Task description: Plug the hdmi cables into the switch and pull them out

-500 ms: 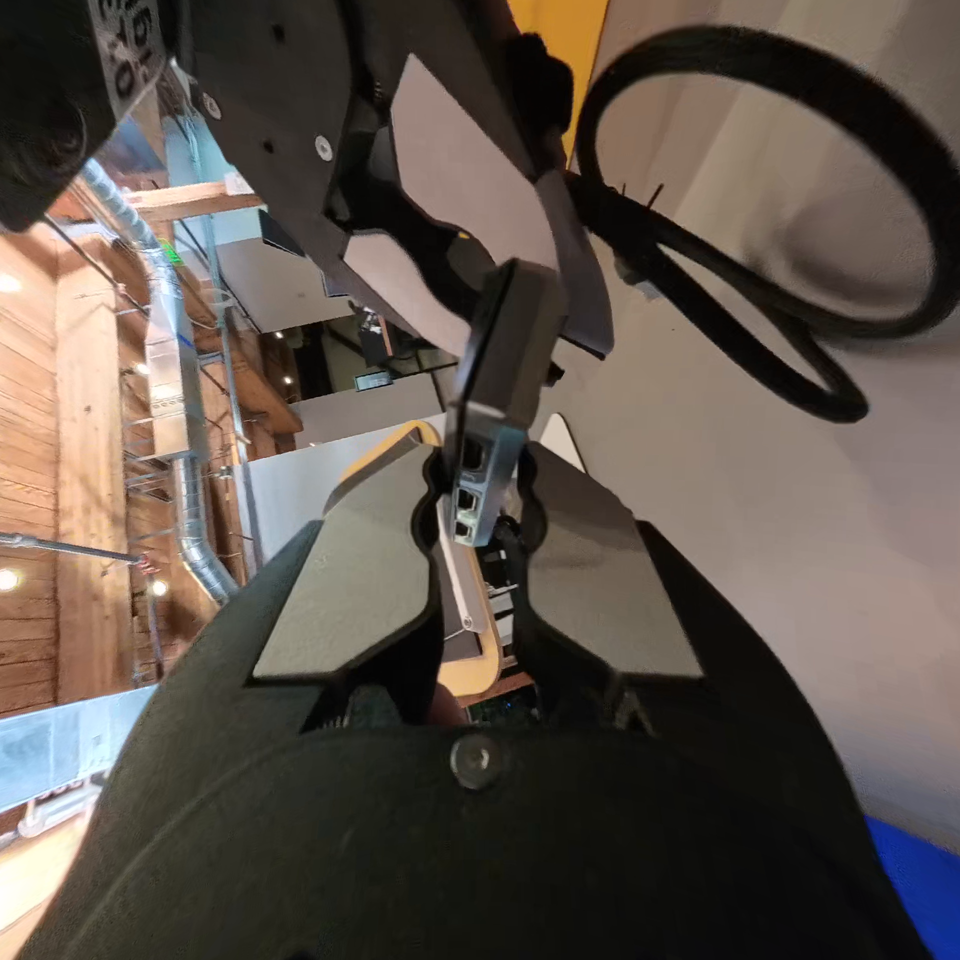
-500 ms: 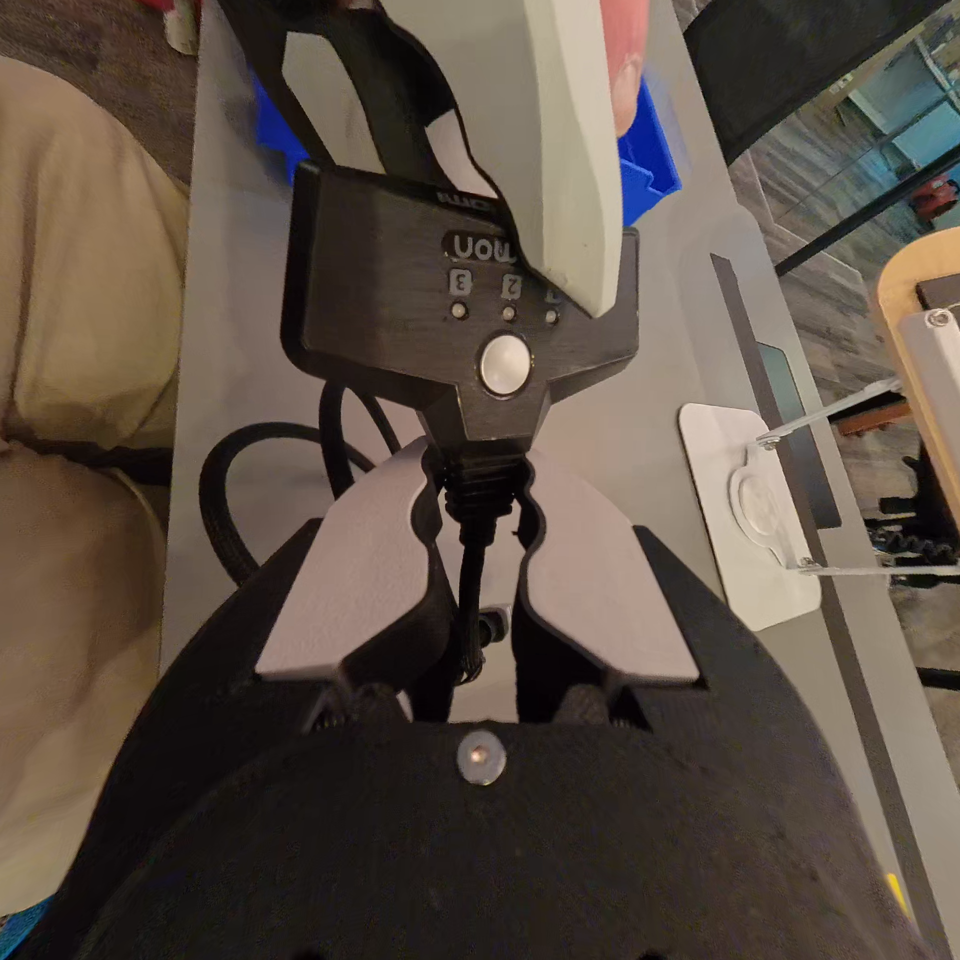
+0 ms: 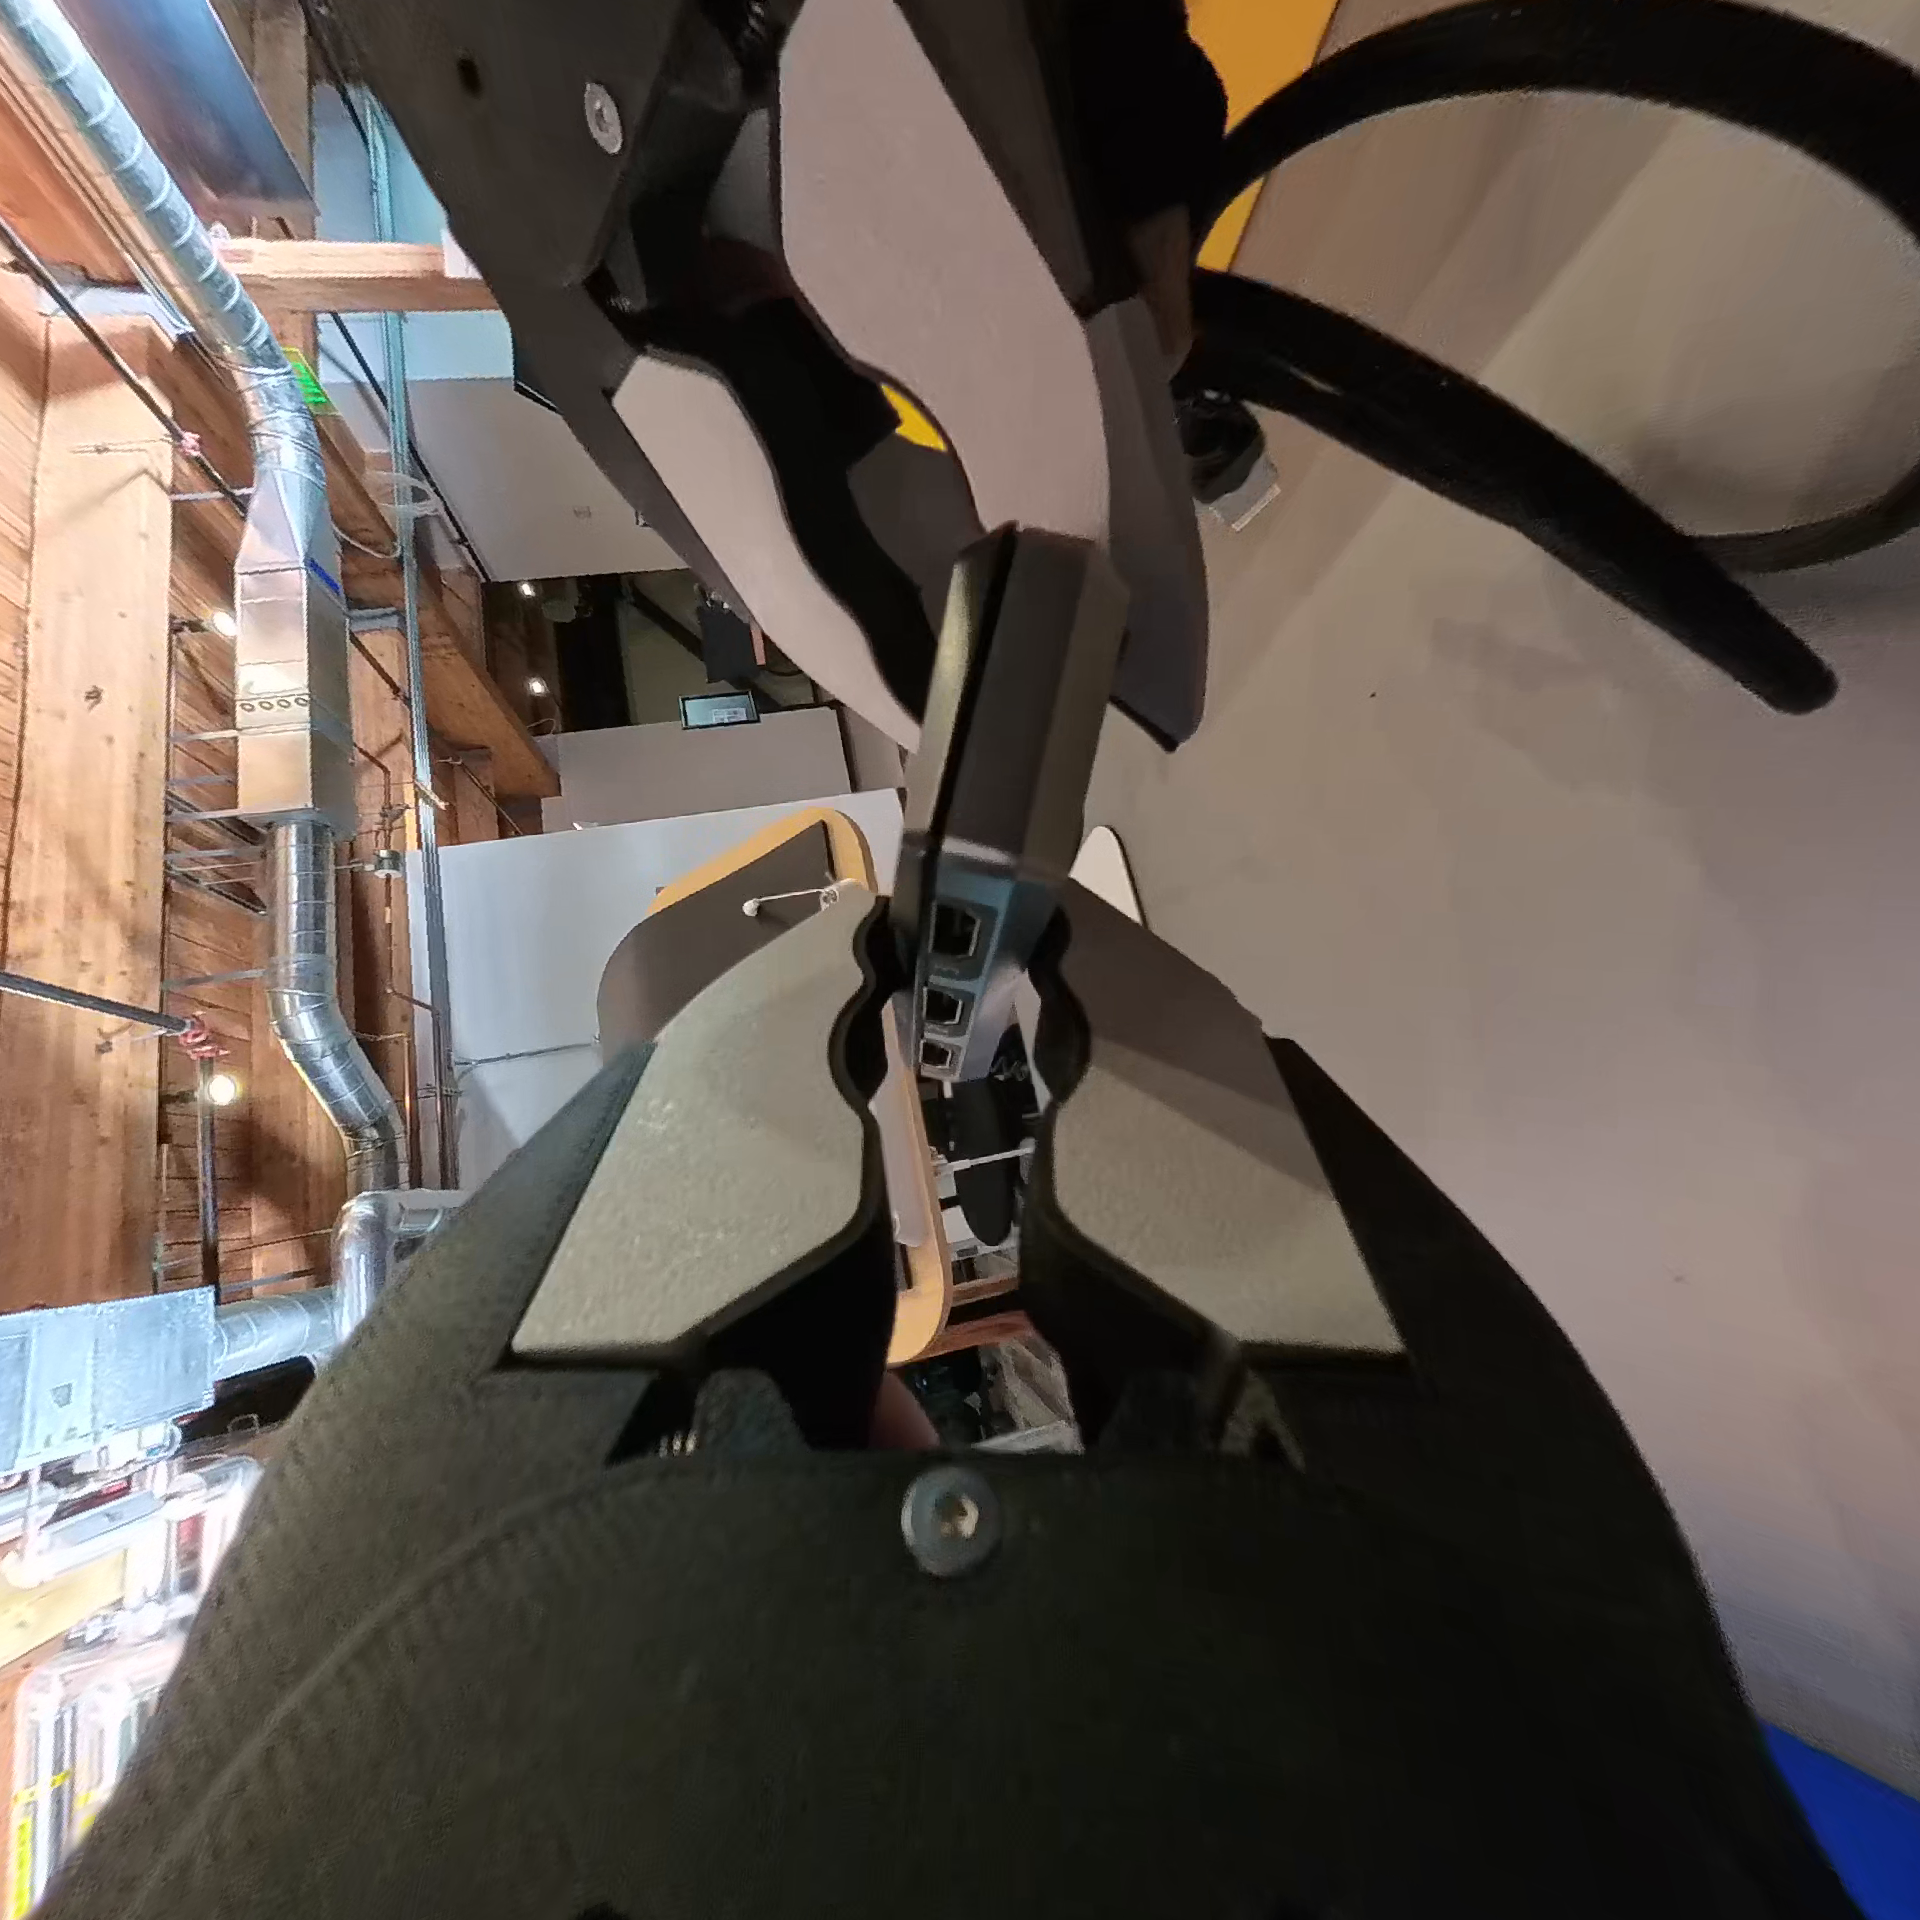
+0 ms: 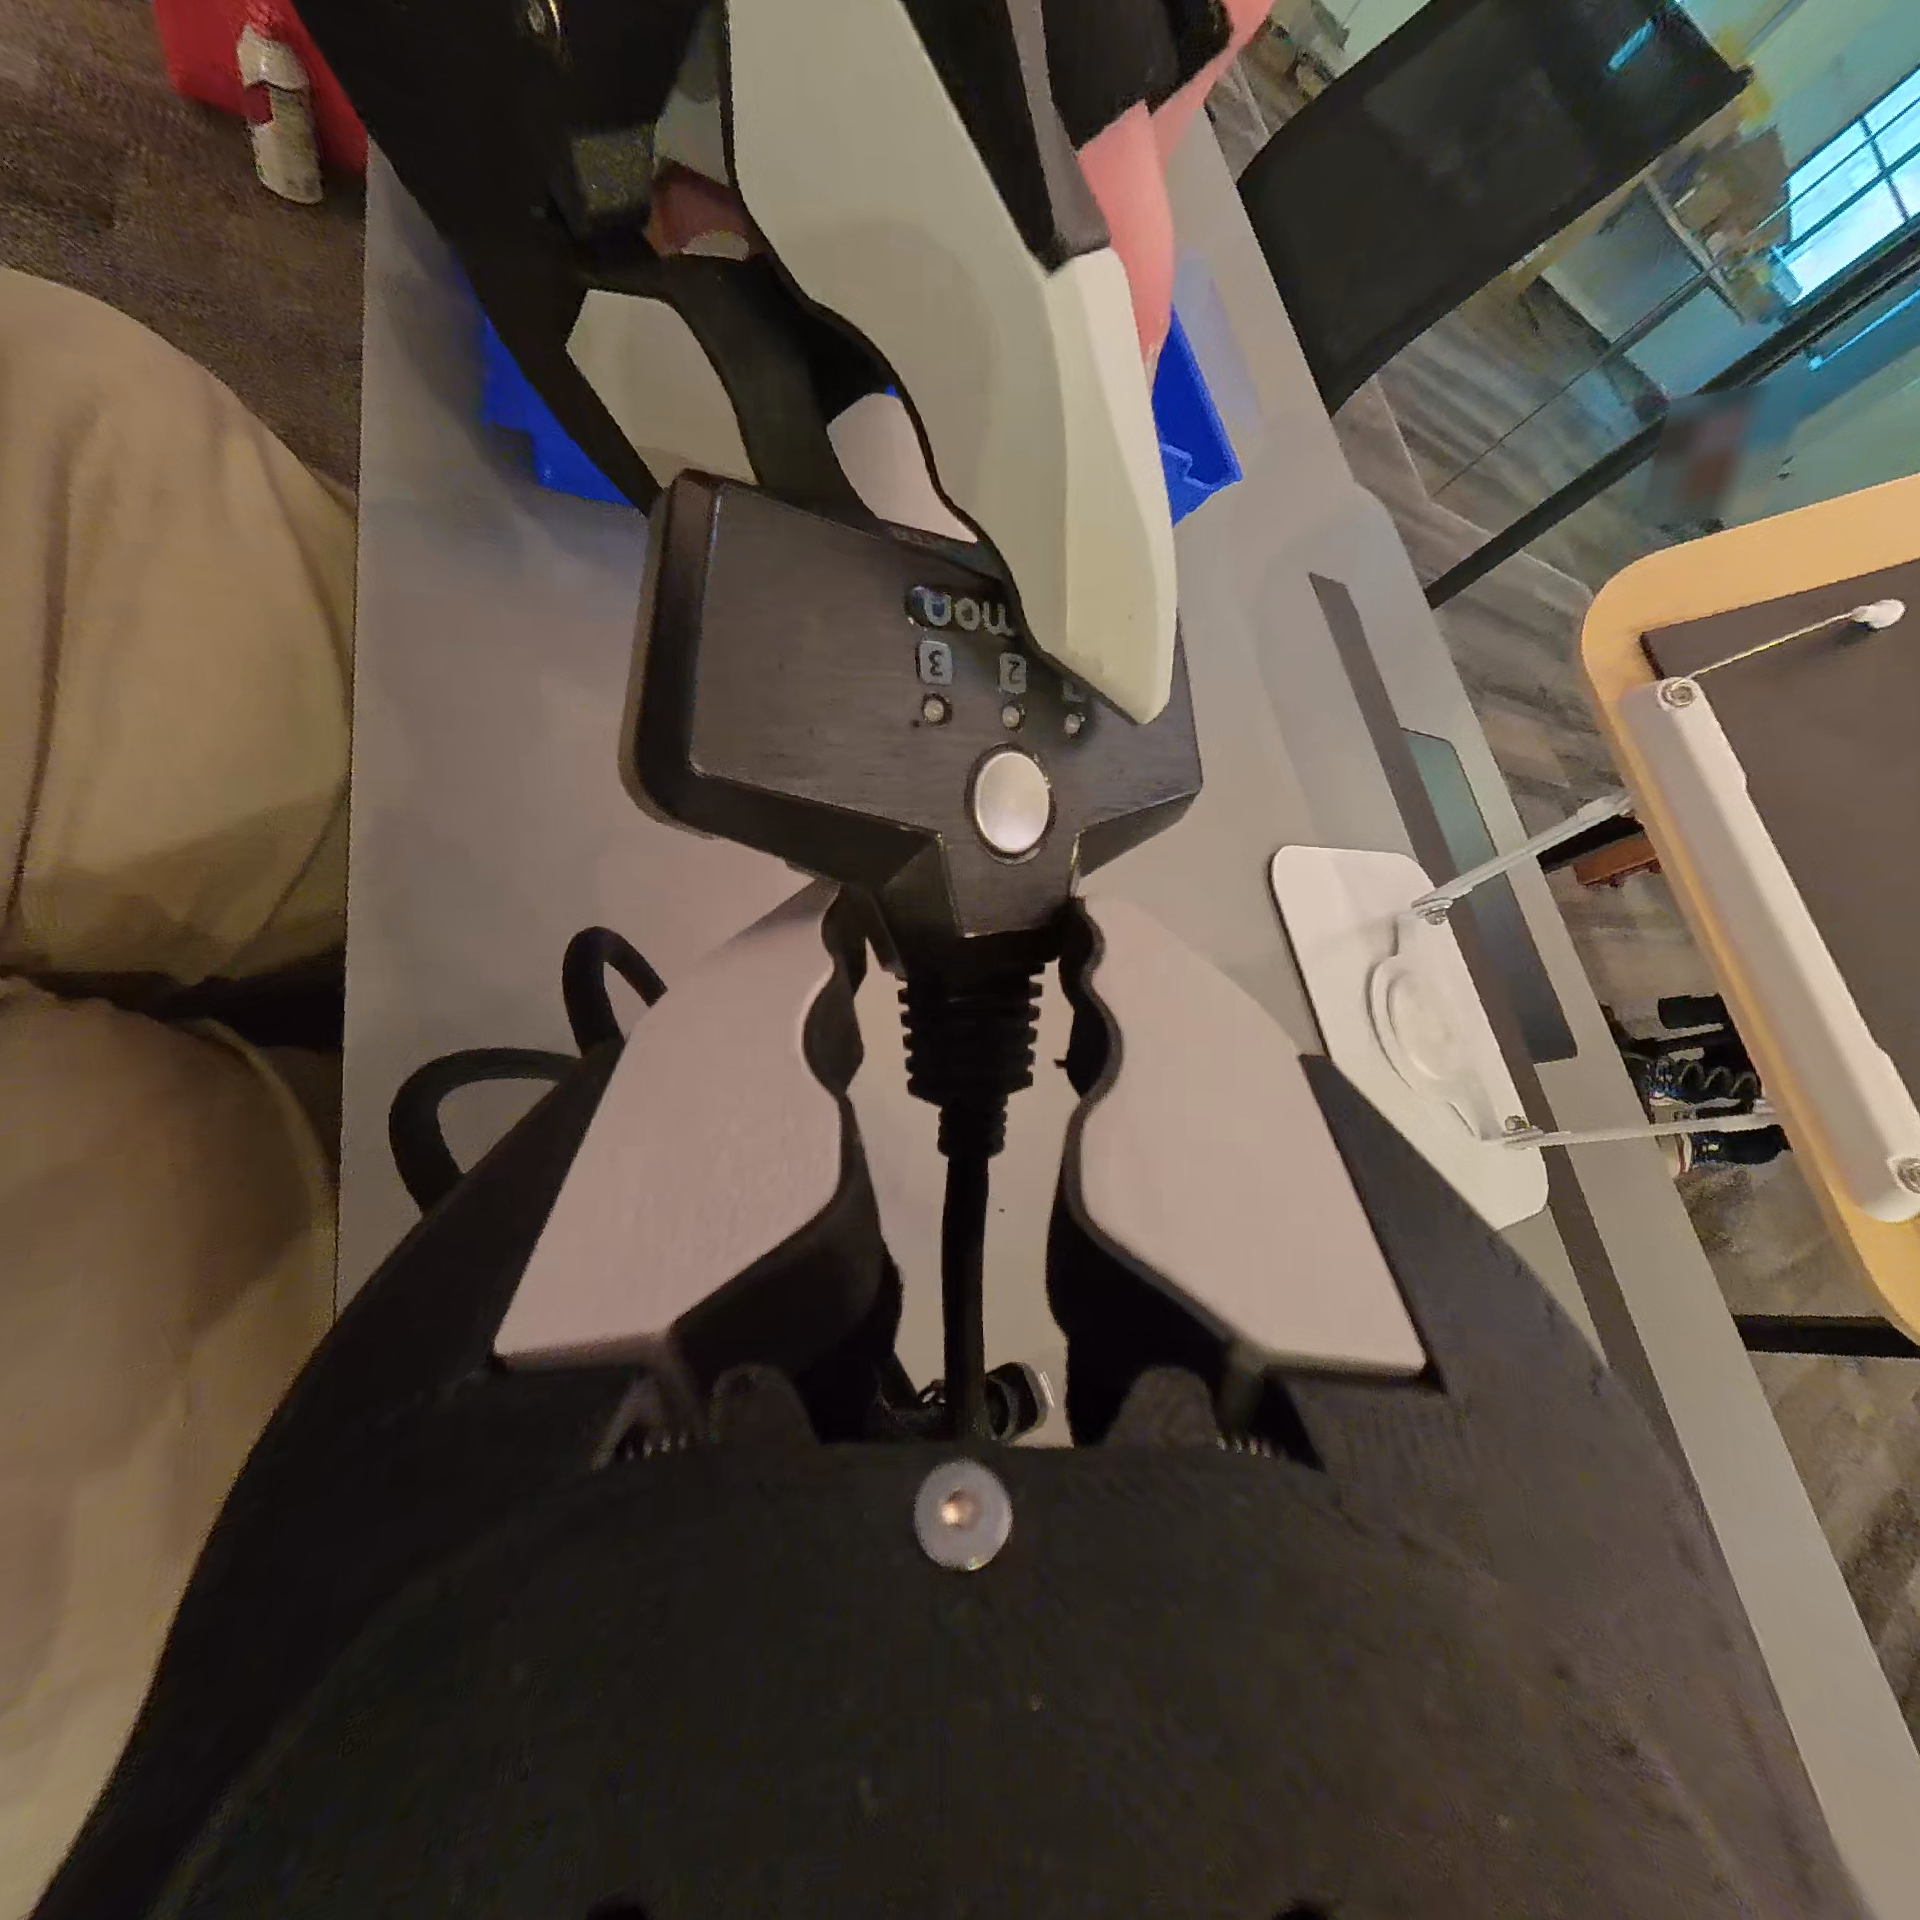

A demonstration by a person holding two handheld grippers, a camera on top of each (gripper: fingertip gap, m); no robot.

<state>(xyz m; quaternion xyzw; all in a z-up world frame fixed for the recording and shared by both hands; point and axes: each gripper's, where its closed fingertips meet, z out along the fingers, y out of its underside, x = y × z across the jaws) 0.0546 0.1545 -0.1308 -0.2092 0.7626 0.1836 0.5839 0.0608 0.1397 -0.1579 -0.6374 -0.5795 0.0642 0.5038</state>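
Note:
The black HDMI switch (image 4: 831,707) hangs above the grey table (image 4: 468,727), held between both grippers. My left gripper (image 3: 961,935) is shut on its port end (image 3: 987,727). Three empty ports (image 3: 940,1003) face the left wrist camera. The left gripper's pale fingers (image 4: 987,364) show clamped over the switch's far end. My right gripper (image 4: 956,935) straddles the ribbed strain relief (image 4: 971,1029) of the switch's own cable, jaws slightly apart with small gaps on both sides. Loose black HDMI cables (image 3: 1558,468) loop on the table, one silver plug (image 3: 1231,473) showing.
A blue bin (image 4: 520,416) sits at the table's far end behind the switch. A white stand base (image 4: 1403,1039) sits on the table's right edge, beside a wood-edged board (image 4: 1766,831). A person's beige trousers (image 4: 156,727) lie along the left table edge. Cable loops (image 4: 499,1091) lie under my right gripper. Both grippers' tips are close together, under 4 cm apart.
My right gripper's jaws have spread a little off the strain relief. The left gripper still clamps the switch, which has shifted slightly in view.

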